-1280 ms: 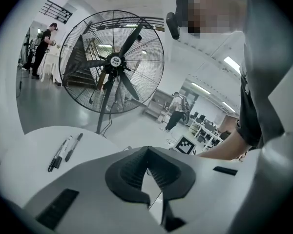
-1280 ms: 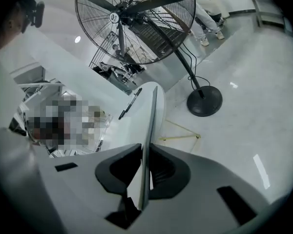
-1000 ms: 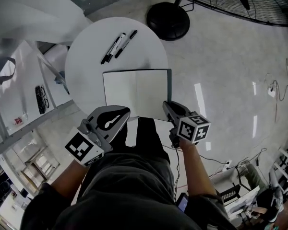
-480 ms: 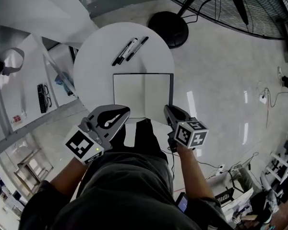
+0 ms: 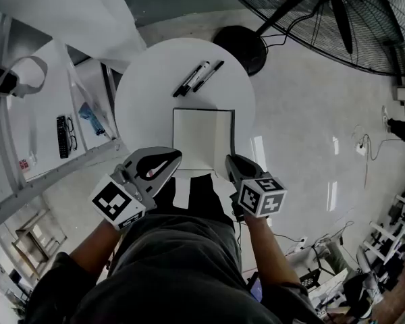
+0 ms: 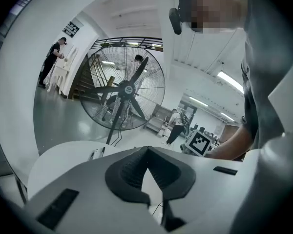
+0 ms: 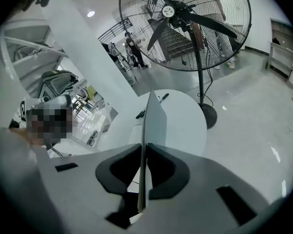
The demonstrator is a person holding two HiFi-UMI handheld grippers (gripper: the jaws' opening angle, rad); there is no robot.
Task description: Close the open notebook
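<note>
Roughly halfway: right claw [image 7: 142, 155] grips the white-paged, dark-covered notebook [image 5: 196, 137] by its right leaf, stood upright (folding over remains); left claw [image 6: 146, 152] closed, empty.

You wear a dark grey shirt [image 5: 179, 268] with black trousers [image 5: 204, 191] beyond it. Left of the shirt, your left tool [image 5: 172, 156] is pale grey with black pads [image 6: 129, 172] and a black-and-white marker cube [image 5: 115, 204]; right of the shirt, the right tool [image 5: 231, 160] matches.
</note>
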